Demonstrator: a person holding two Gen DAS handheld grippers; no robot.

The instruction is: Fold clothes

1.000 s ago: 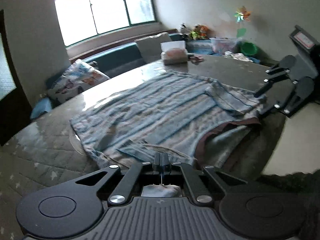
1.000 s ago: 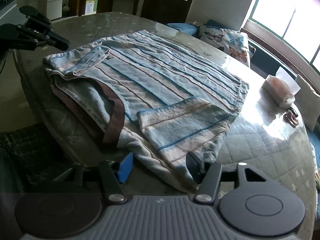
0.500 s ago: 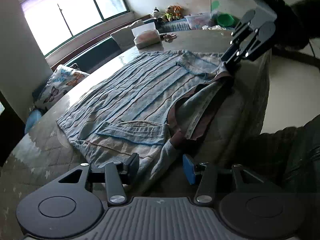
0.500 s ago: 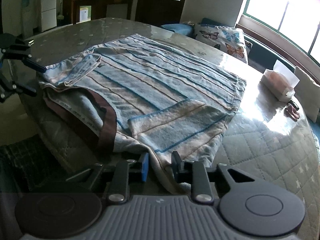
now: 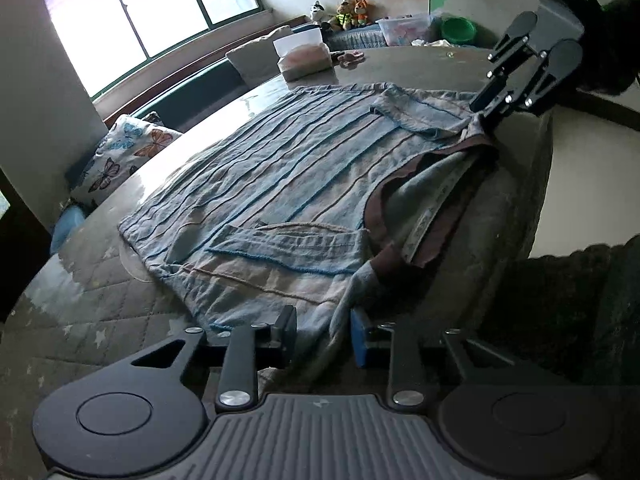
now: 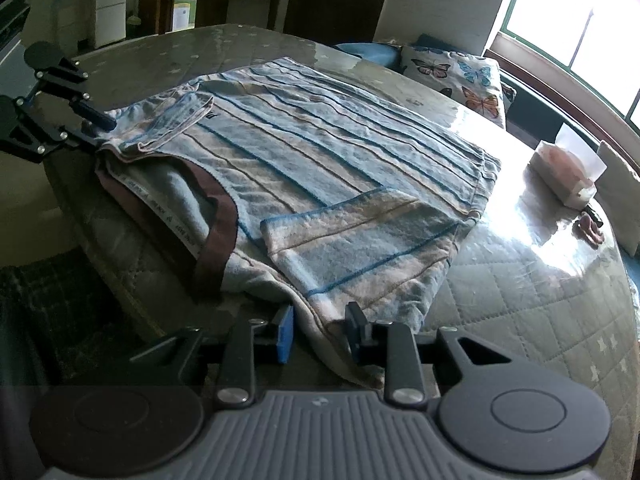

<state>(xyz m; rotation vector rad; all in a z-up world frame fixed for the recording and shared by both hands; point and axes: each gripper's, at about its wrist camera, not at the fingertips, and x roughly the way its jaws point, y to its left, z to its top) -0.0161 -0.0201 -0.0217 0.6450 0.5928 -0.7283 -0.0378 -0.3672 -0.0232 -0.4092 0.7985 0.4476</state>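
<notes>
A blue and beige striped shirt [image 5: 288,184] with a brown collar lies flat on the round quilted table [image 5: 92,292], both sleeves folded in; it also shows in the right wrist view [image 6: 320,152]. My left gripper [image 5: 323,334] is open, its jaws either side of the shirt's near shoulder corner at the table edge. My right gripper [image 6: 319,332] is open around the other shoulder corner. Each gripper shows in the other's view: the right gripper [image 5: 488,114] and the left gripper [image 6: 94,130], both at the shirt's edge.
A tissue box [image 5: 306,58] and a small pink item [image 5: 352,58] sit on the far side of the table. A butterfly cushion [image 5: 128,152] lies on the window bench. The table edge drops off beside both grippers.
The left gripper opened from shut and moved to the shirt's shoulder corner. The right gripper narrowed, then opened wider again around its corner. The shirt lies unmoved.
</notes>
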